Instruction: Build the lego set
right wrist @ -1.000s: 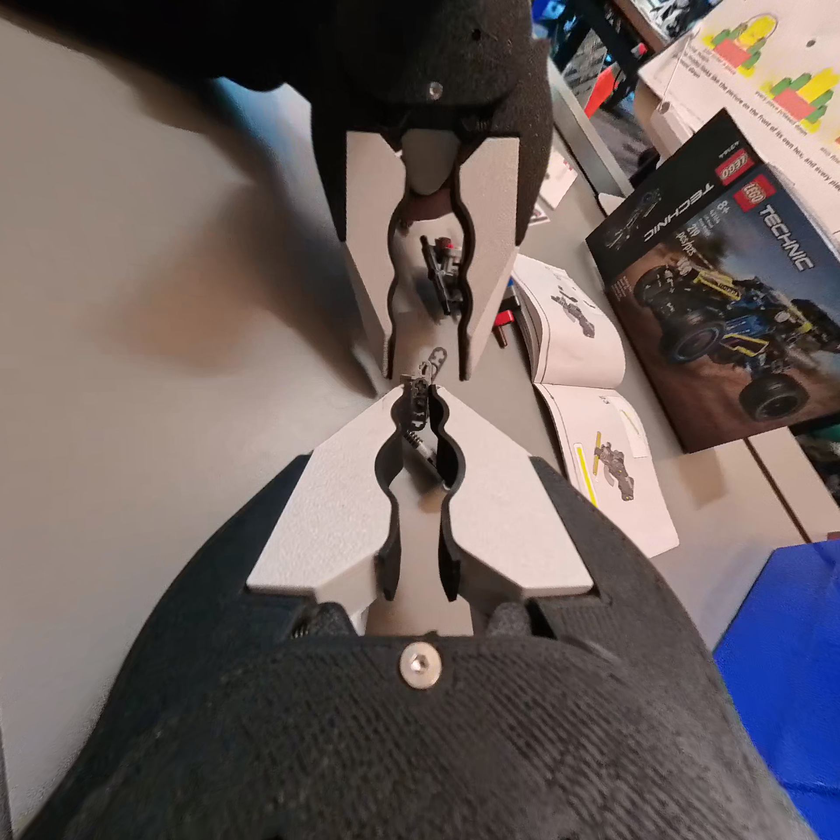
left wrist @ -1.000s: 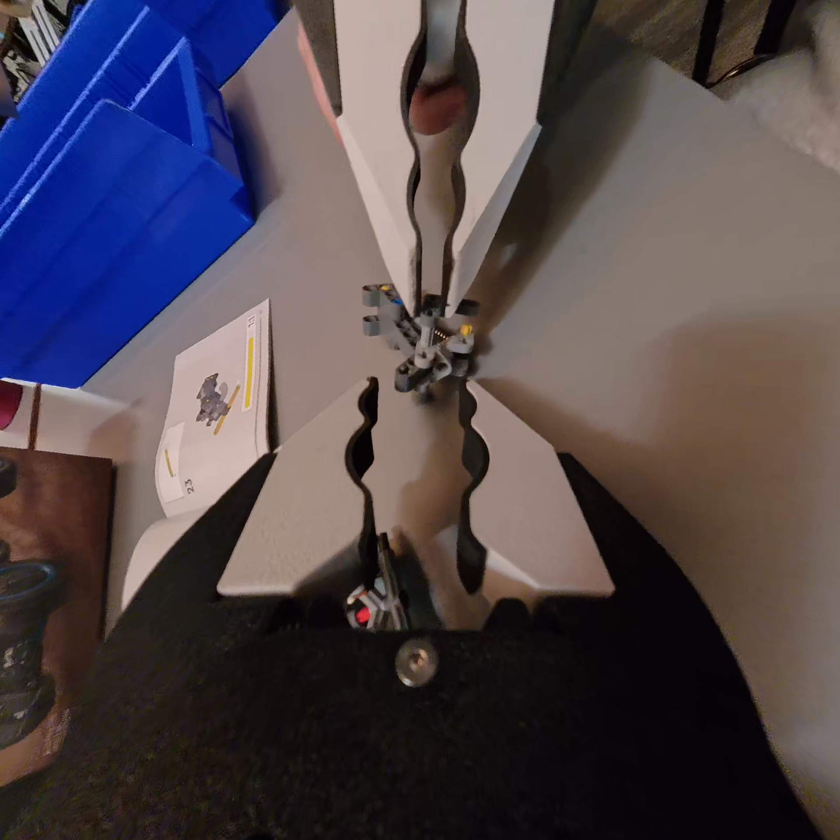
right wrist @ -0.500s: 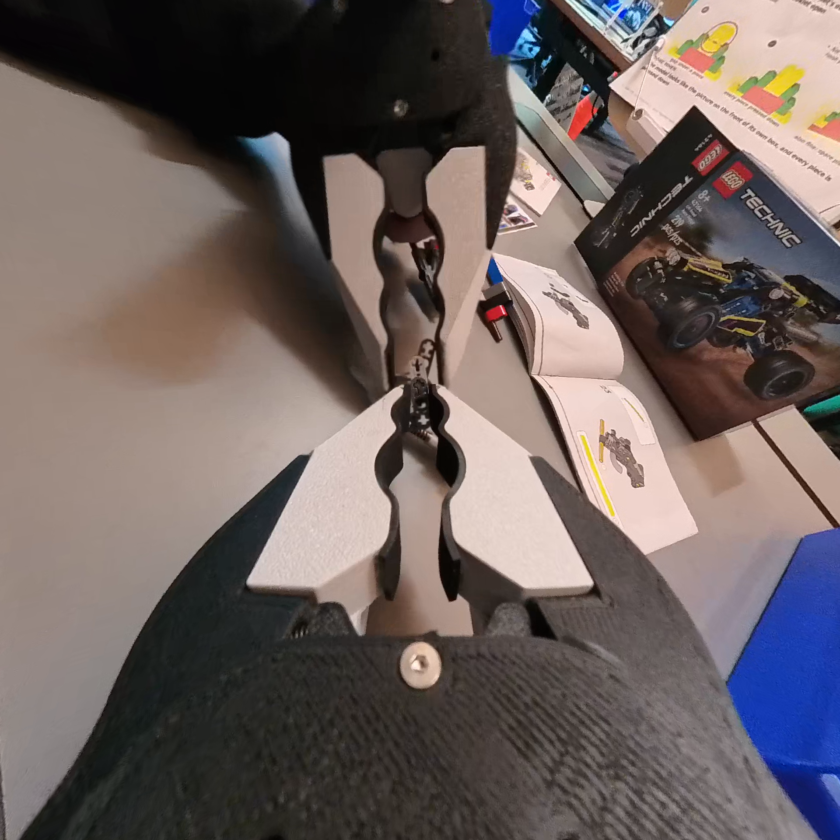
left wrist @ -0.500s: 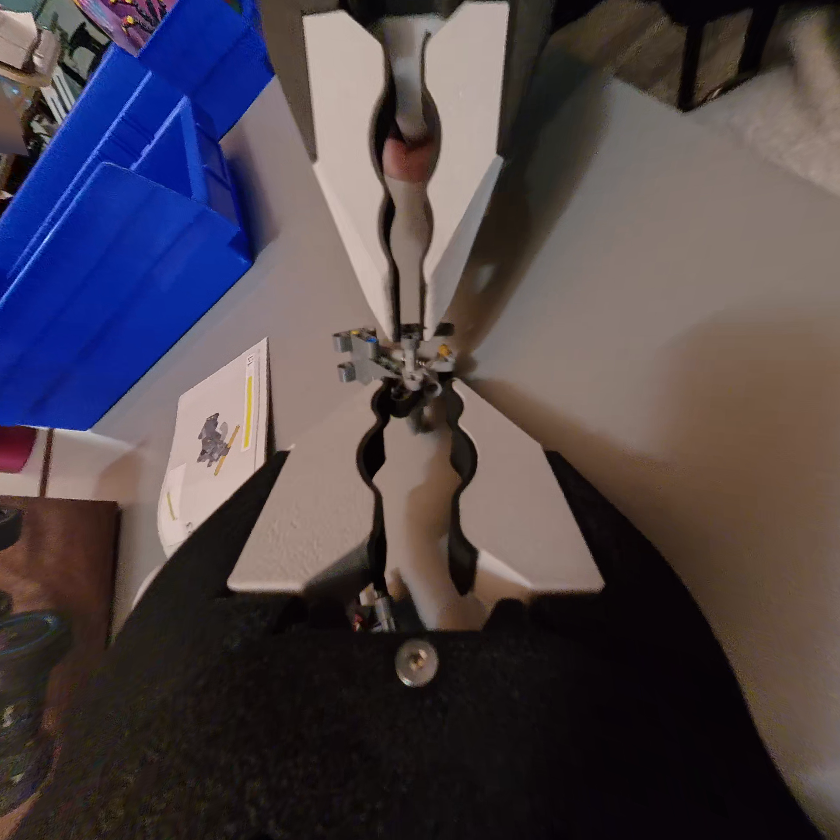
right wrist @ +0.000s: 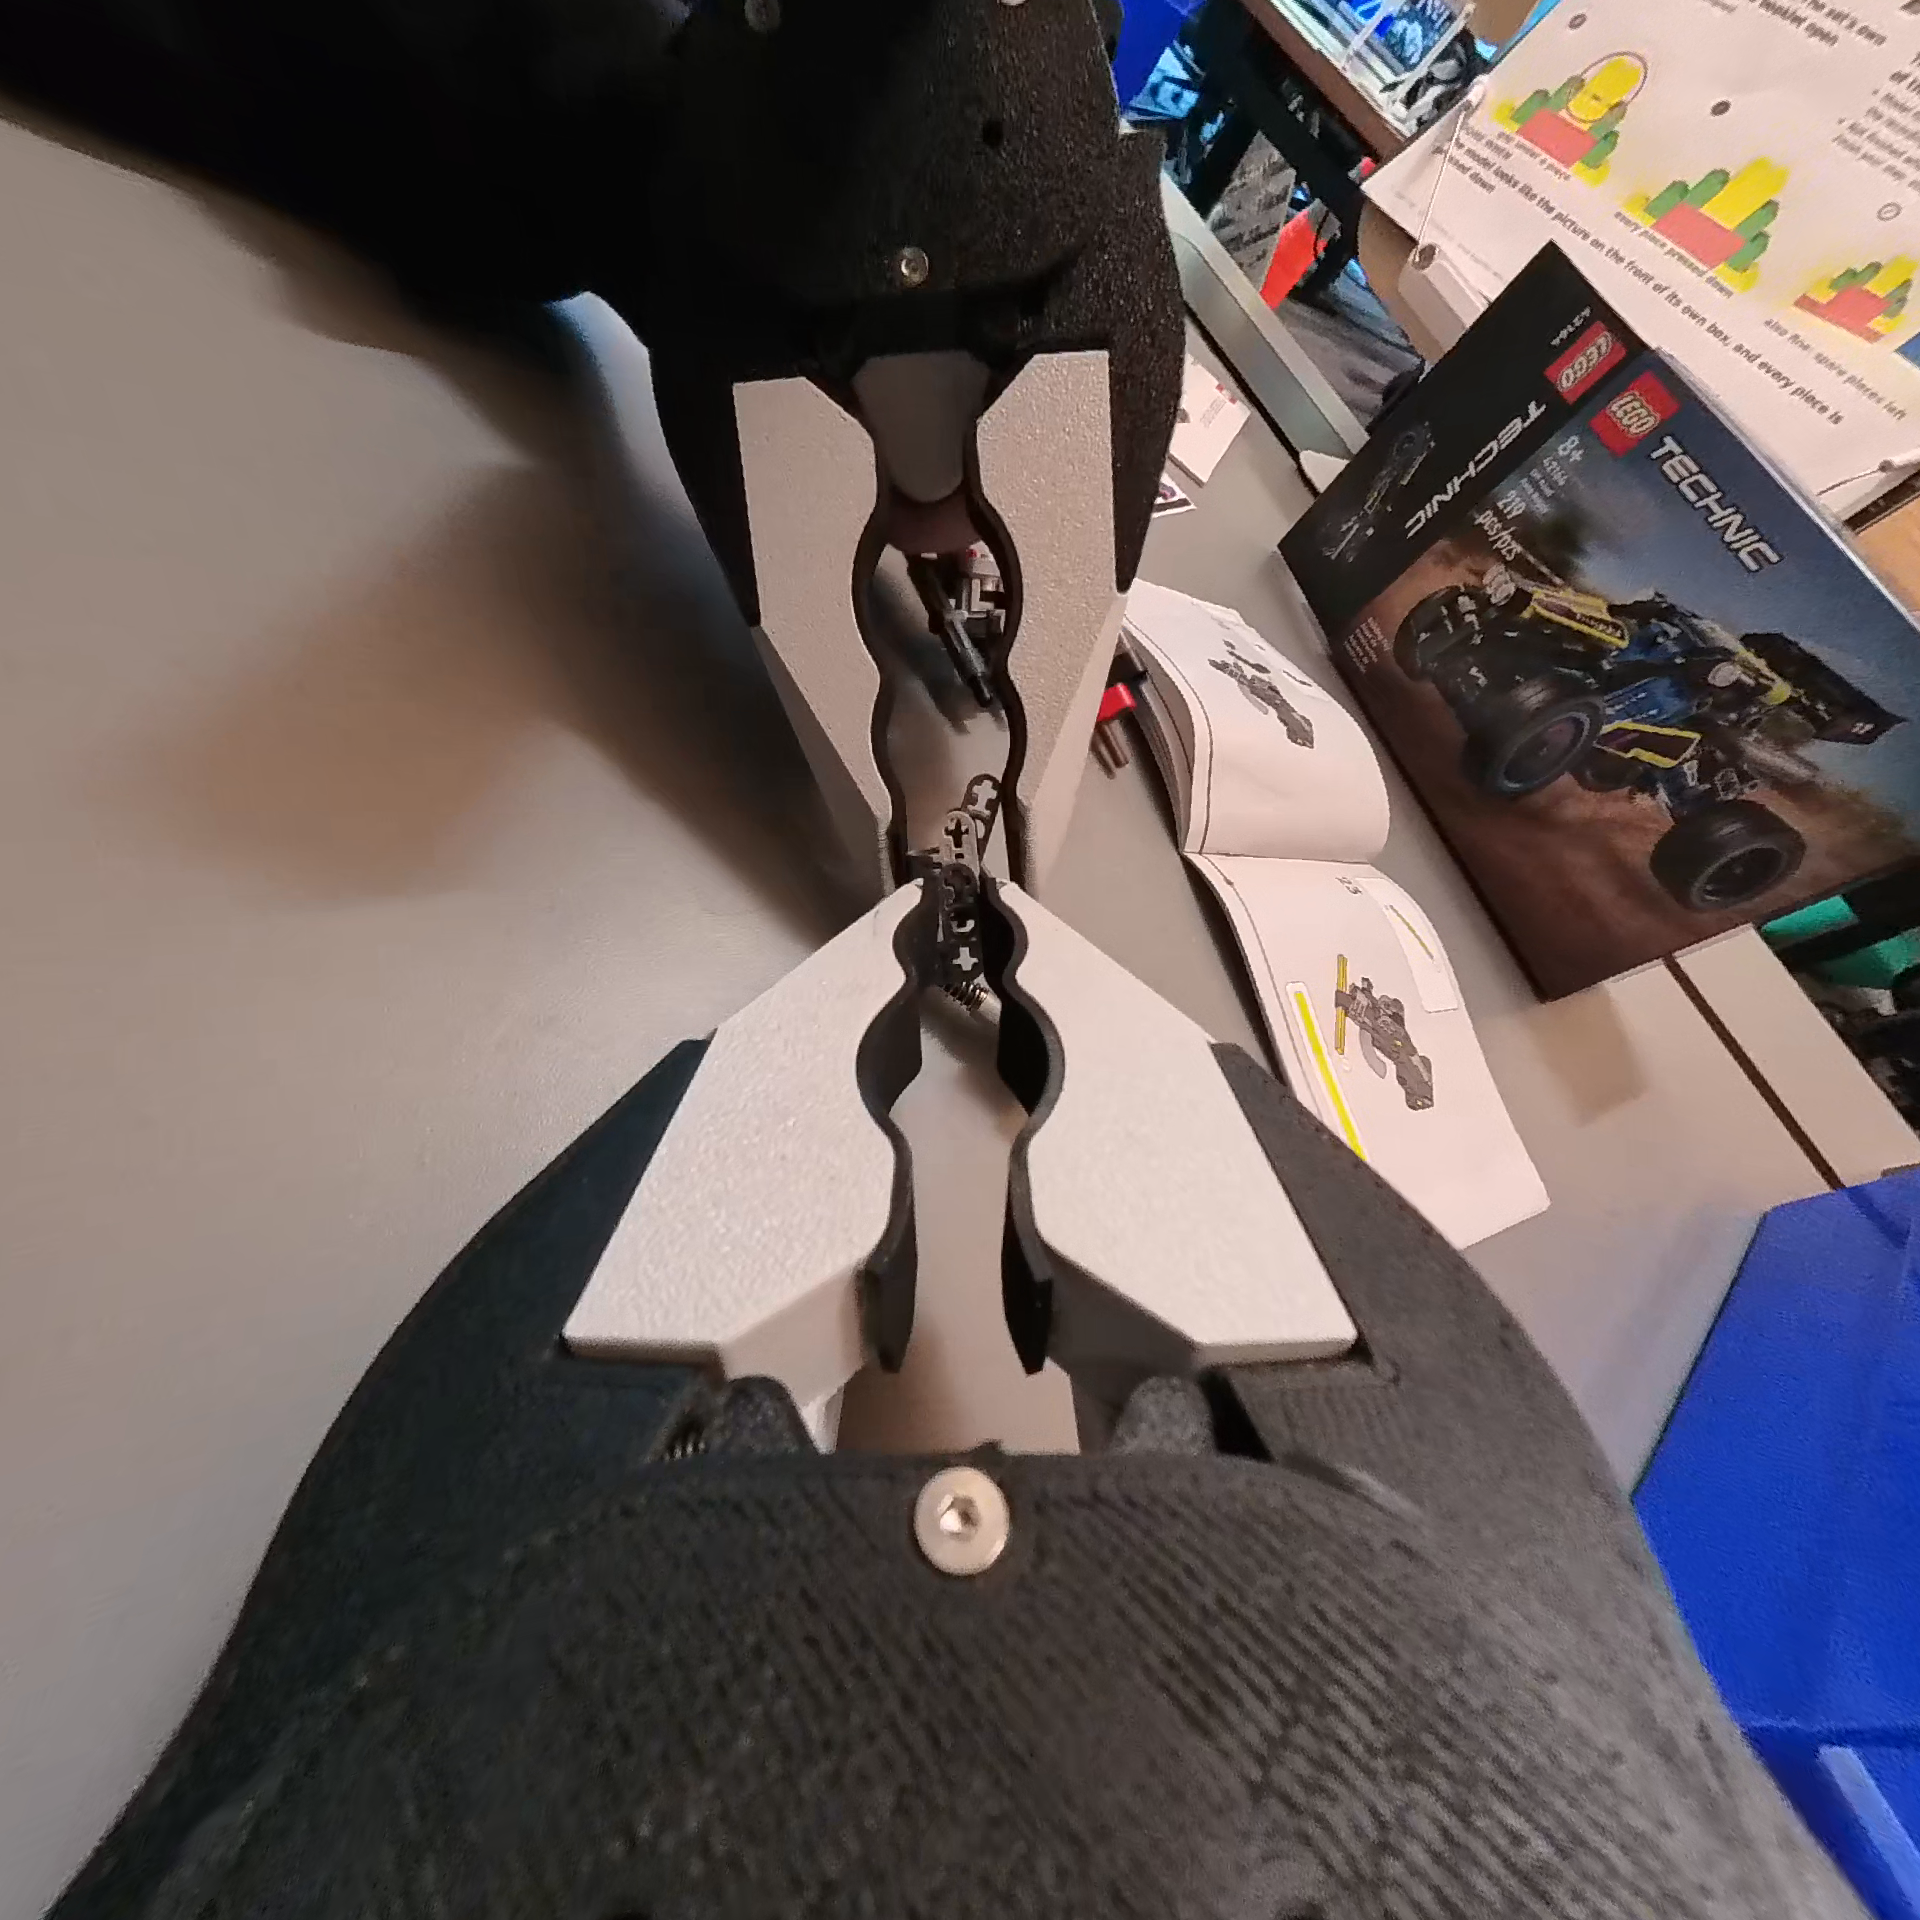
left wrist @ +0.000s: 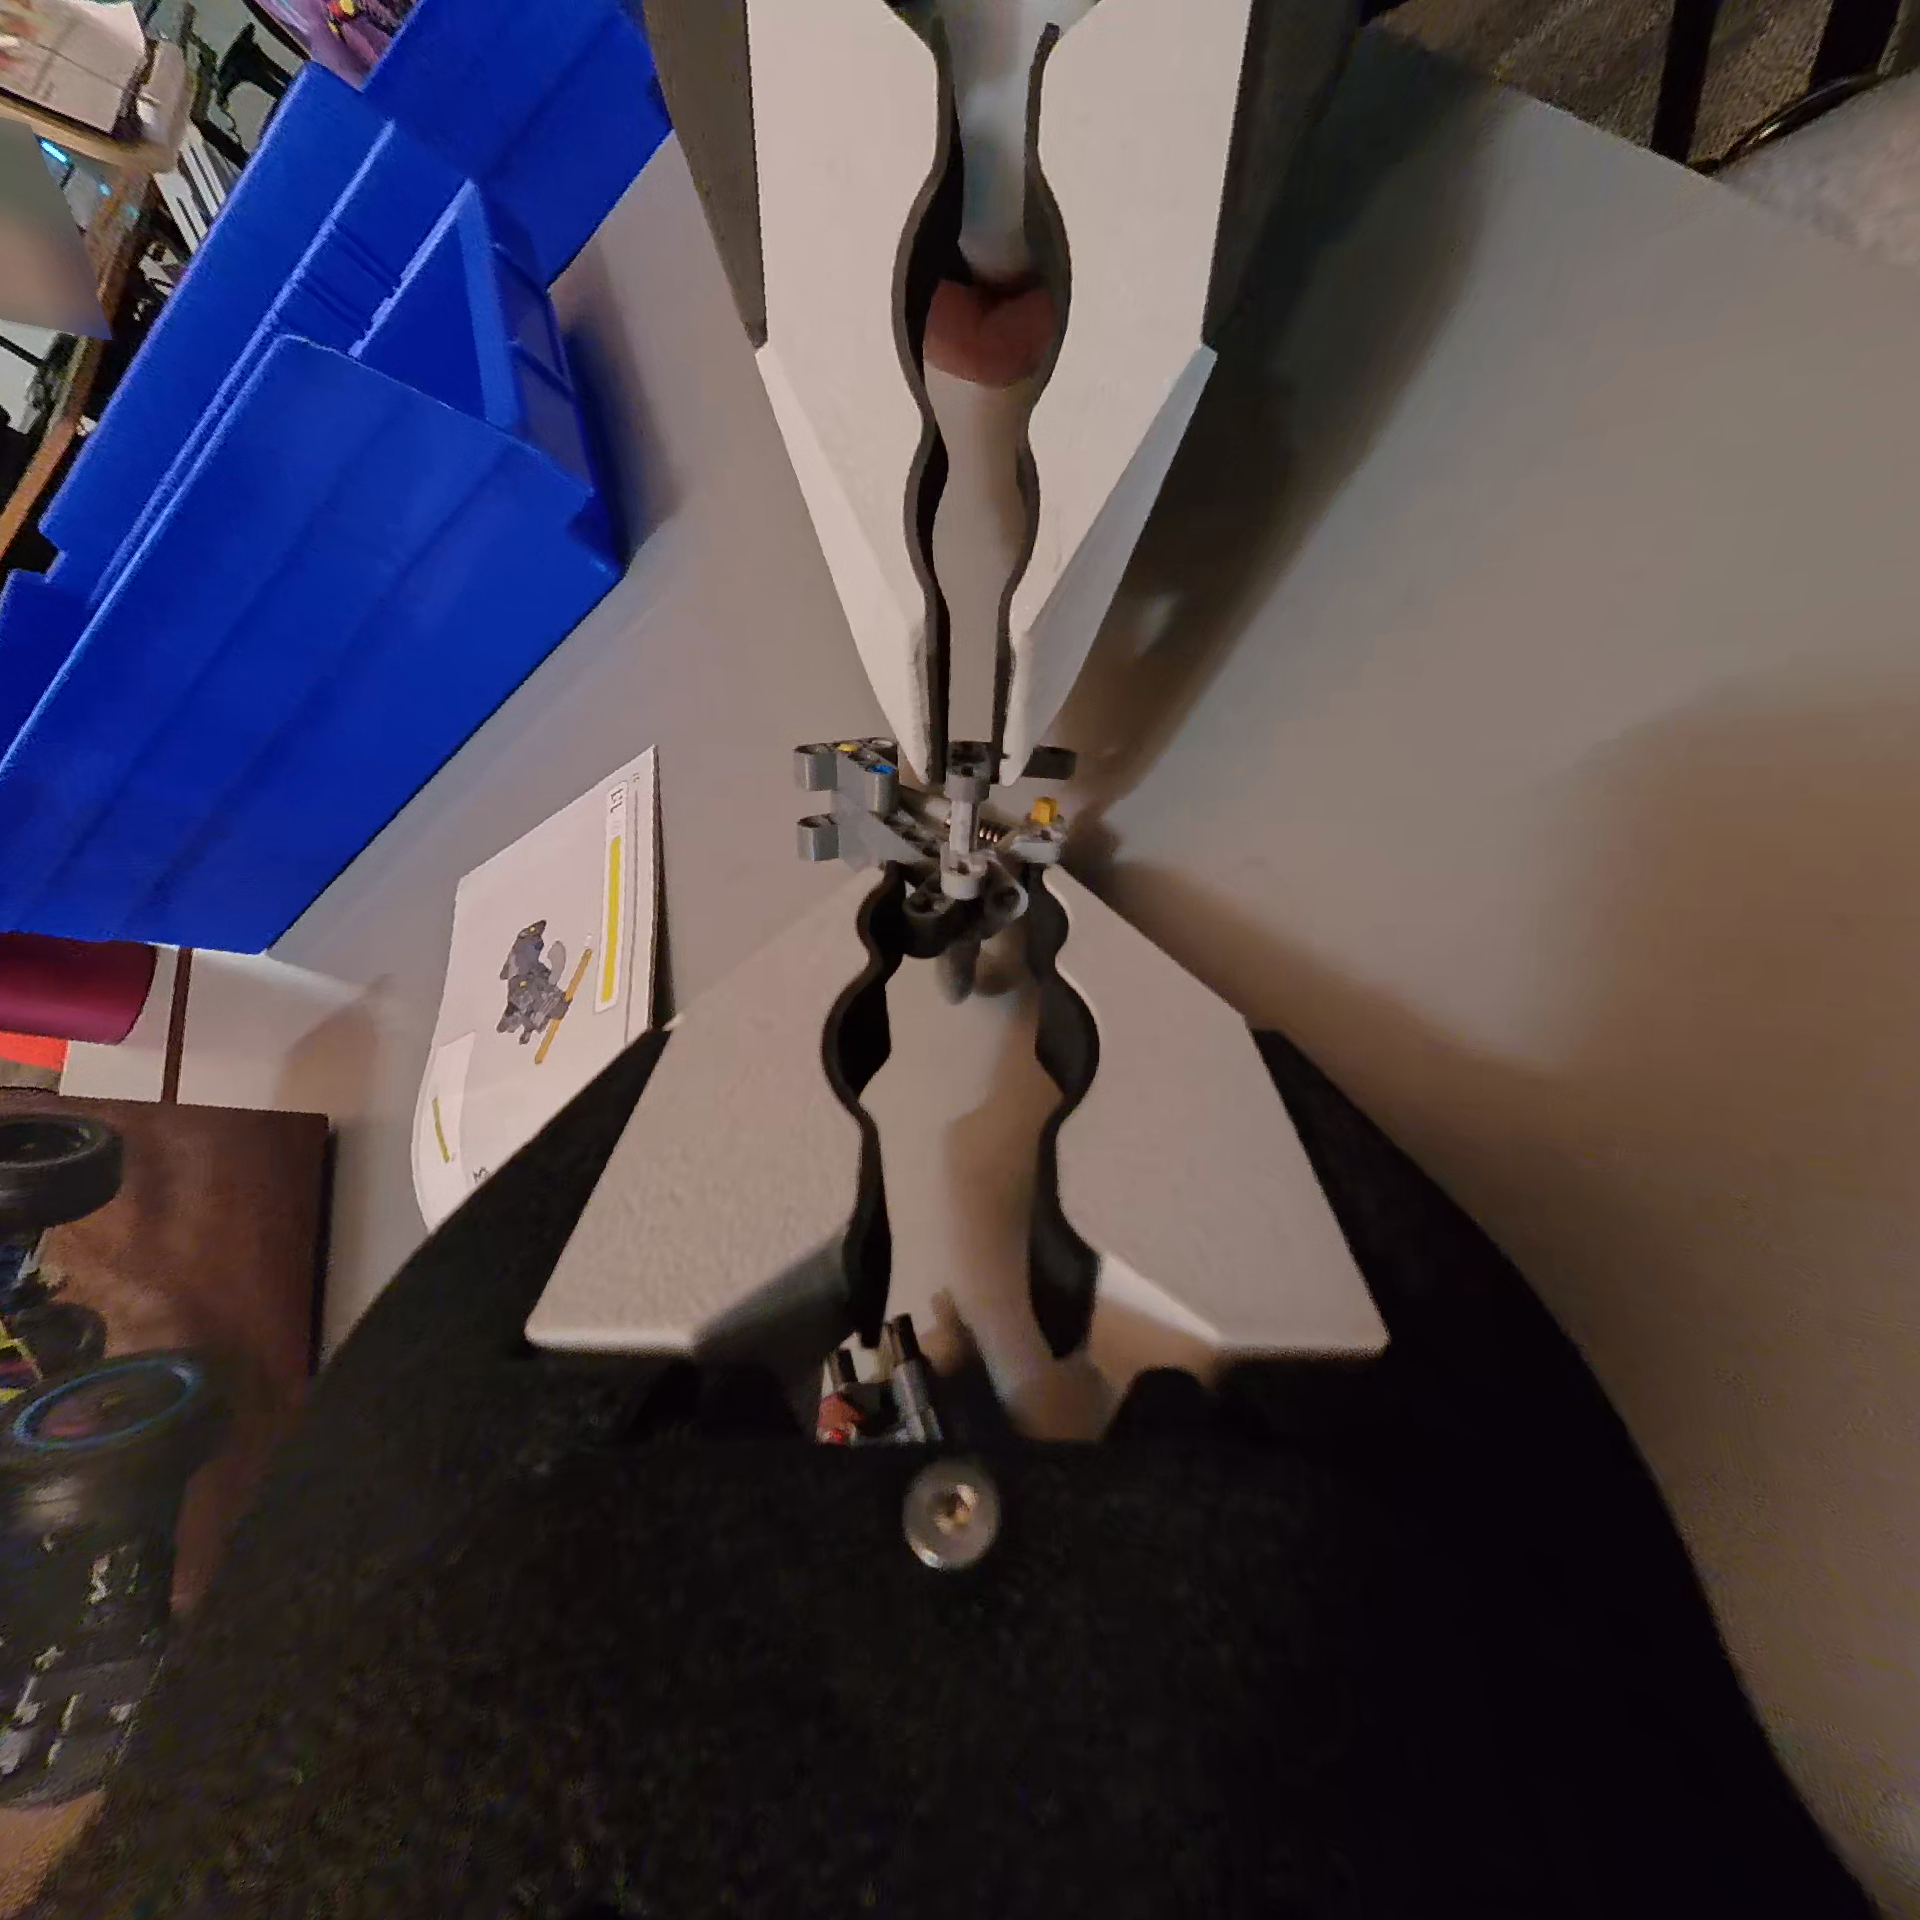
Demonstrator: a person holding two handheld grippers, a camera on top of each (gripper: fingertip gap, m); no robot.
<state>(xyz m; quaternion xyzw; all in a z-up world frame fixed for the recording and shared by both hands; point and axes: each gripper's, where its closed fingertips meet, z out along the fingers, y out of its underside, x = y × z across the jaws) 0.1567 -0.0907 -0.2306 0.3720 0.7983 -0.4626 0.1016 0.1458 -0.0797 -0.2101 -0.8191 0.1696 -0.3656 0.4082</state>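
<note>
A small grey lego assembly (left wrist: 914, 821) with a spring and yellow and blue pins is held in the air between both grippers, which meet tip to tip. My left gripper (left wrist: 961, 904) is shut on its dark lower end. My right gripper (left wrist: 971, 764) comes in from the top of the left wrist view and pinches the upper end. In the right wrist view my right gripper (right wrist: 956, 914) is shut on the assembly (right wrist: 961, 935), and the left gripper (right wrist: 961, 831) faces it from above, its jaws around a grey beam.
Blue bins (left wrist: 260, 623) stand to the left, another (right wrist: 1818, 1455) at lower right. An open instruction booklet (right wrist: 1351, 1039) and the set's box (right wrist: 1610, 675) lie on the grey table (right wrist: 312, 1039). Loose pieces (right wrist: 966, 623) and a red part (right wrist: 1122, 696) lie beside the booklet. The grippers are tip to tip, or close to it.
My left gripper was open and short of the assembly. It has moved up to it and closed on its lower end. The right gripper kept its hold.
</note>
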